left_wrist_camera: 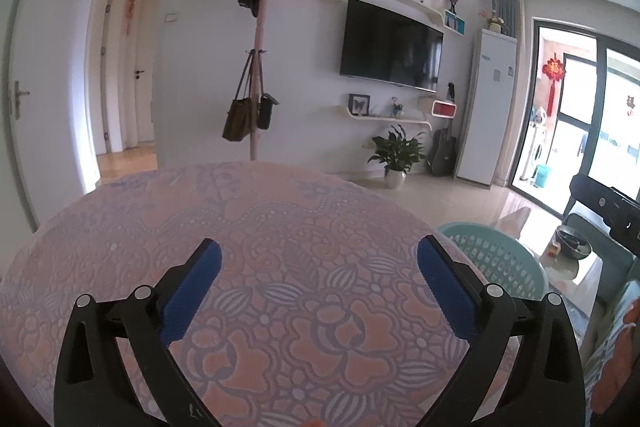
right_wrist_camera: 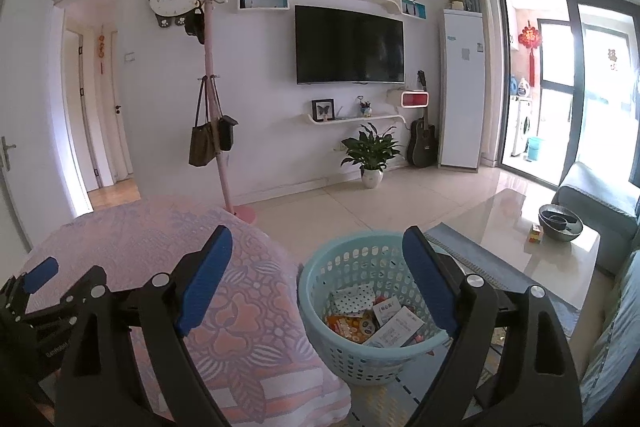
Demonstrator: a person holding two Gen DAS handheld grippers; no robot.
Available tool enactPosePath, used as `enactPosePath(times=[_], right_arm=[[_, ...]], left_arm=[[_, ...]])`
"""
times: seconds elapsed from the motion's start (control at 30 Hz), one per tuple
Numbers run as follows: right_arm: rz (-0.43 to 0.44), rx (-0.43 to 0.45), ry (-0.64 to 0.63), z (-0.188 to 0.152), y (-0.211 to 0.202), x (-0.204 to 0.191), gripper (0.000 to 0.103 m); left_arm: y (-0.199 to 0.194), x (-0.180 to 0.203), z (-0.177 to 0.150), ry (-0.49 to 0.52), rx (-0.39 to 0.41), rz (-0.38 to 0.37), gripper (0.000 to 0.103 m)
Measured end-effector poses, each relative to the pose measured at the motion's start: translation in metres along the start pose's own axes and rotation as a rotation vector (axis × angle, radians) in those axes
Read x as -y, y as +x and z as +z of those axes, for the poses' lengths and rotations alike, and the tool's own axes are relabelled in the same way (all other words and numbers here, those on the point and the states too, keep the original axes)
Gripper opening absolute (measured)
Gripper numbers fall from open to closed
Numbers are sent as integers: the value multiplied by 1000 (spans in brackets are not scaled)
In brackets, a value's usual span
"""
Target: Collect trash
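Note:
A light teal plastic basket (right_wrist_camera: 360,343) stands on the floor to the right of a surface under a pink and purple floral cloth (right_wrist_camera: 160,247). Inside lie several pieces of trash (right_wrist_camera: 376,319): paper packets, wrappers and a dotted item. My right gripper (right_wrist_camera: 320,283) is open and empty, hovering above the basket's left rim. My left gripper (left_wrist_camera: 320,291) is open and empty above the cloth (left_wrist_camera: 260,227), with the basket (left_wrist_camera: 496,259) to its right. The left gripper also shows at the left edge of the right wrist view (right_wrist_camera: 40,291).
A glass coffee table (right_wrist_camera: 520,231) with a dark bowl (right_wrist_camera: 560,223) stands right of the basket, with a grey sofa (right_wrist_camera: 600,195) behind. A pink coat stand (right_wrist_camera: 220,147) with bags, a potted plant (right_wrist_camera: 372,155), a guitar and a TV are by the far wall.

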State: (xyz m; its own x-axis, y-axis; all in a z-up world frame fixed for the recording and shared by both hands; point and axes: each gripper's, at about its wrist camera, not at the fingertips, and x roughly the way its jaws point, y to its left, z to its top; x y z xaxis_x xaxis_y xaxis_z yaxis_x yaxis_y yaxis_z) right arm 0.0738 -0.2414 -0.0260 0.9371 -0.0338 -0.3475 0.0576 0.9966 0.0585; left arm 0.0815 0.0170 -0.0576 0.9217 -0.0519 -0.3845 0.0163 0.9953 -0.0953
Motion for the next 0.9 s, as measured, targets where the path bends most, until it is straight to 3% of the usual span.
enactPosePath(times=[0.9], right_arm=[[5, -27, 33, -5, 10, 14, 87]], left_arm=[[5, 0, -4, -24, -32, -4, 95]])
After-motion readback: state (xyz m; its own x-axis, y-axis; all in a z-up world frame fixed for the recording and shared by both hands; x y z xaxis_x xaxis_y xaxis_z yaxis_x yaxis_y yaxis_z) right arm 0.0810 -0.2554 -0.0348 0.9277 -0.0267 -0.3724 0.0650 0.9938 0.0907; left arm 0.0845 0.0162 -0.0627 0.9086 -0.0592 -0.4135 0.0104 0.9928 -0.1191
